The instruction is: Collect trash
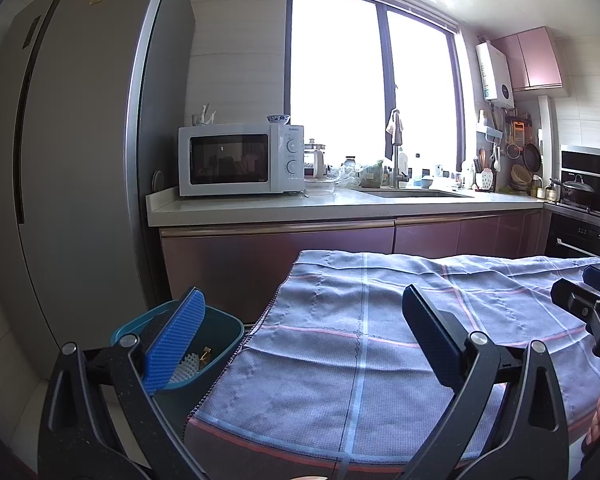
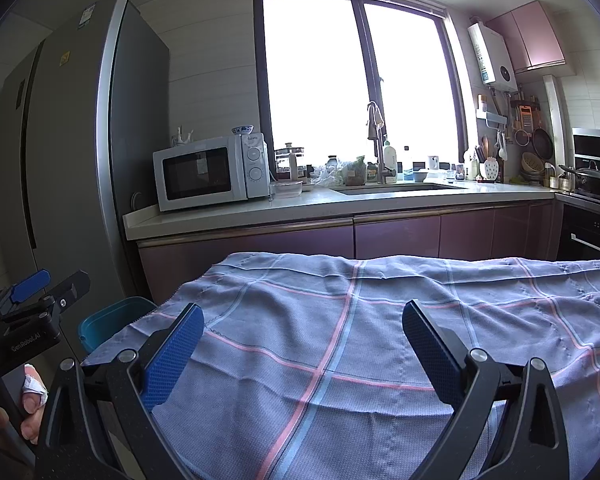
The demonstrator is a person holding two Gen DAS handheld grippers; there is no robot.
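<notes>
A teal trash bin (image 1: 220, 344) stands on the floor at the table's left edge. White foam netting (image 1: 186, 366) and a small brownish scrap (image 1: 205, 354) lie inside it. The bin also shows in the right wrist view (image 2: 112, 322). My left gripper (image 1: 304, 340) is open and empty, its left finger over the bin and its right finger over the cloth. My right gripper (image 2: 302, 346) is open and empty above the checked blue tablecloth (image 2: 380, 320). No trash shows on the cloth.
The table is covered by the tablecloth (image 1: 380, 320). A tall grey fridge (image 1: 72, 160) stands at the left. A counter (image 1: 300, 204) with a microwave (image 1: 240, 160) and a sink (image 1: 416, 192) runs behind. A stove with a pot (image 1: 578, 194) is at the right.
</notes>
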